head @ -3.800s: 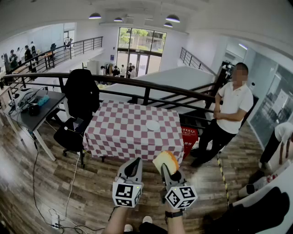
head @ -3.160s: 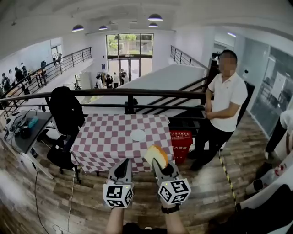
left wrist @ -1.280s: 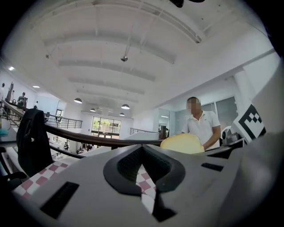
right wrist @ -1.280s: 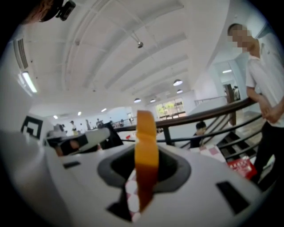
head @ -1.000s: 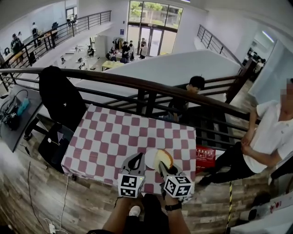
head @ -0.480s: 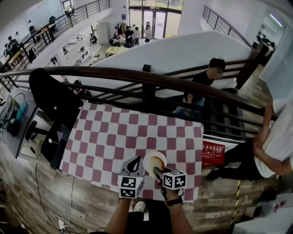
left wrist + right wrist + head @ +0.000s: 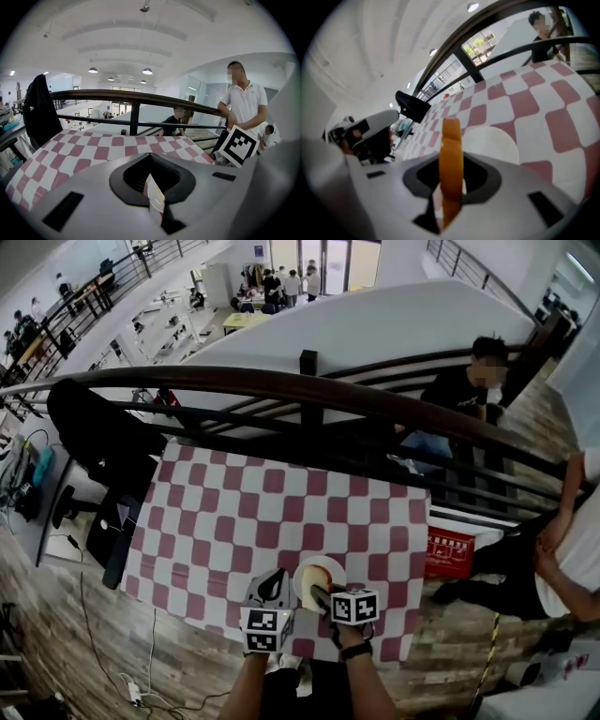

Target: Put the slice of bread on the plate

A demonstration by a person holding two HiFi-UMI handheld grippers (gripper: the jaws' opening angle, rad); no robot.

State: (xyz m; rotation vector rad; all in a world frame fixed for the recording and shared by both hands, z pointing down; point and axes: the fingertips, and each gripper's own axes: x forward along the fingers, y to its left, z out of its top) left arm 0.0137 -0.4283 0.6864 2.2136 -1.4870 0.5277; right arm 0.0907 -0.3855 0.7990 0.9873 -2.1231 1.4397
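A table with a red-and-white checked cloth [image 7: 253, 512] carries a white plate [image 7: 330, 565] near its front edge. My right gripper [image 7: 322, 593] is shut on the slice of bread [image 7: 314, 574], which stands on edge just over the plate. In the right gripper view the orange-crusted bread [image 7: 451, 154] rises upright between the jaws, and the plate [image 7: 494, 143] lies right behind it. My left gripper [image 7: 275, 585] hovers to the left of the plate, shut with nothing in it. In its own view the left gripper [image 7: 152, 185] points across the cloth [image 7: 89, 150].
A dark curved railing [image 7: 309, 390] runs along the table's far side. A black chair with a jacket [image 7: 94, 437] stands at the left and a red box [image 7: 448, 554] at the right. One person stands at the right [image 7: 567, 549]; another sits beyond the railing [image 7: 459, 395].
Both grippers have come down toward the table's front edge. The bread has dropped with the right gripper and now hangs over the plate.
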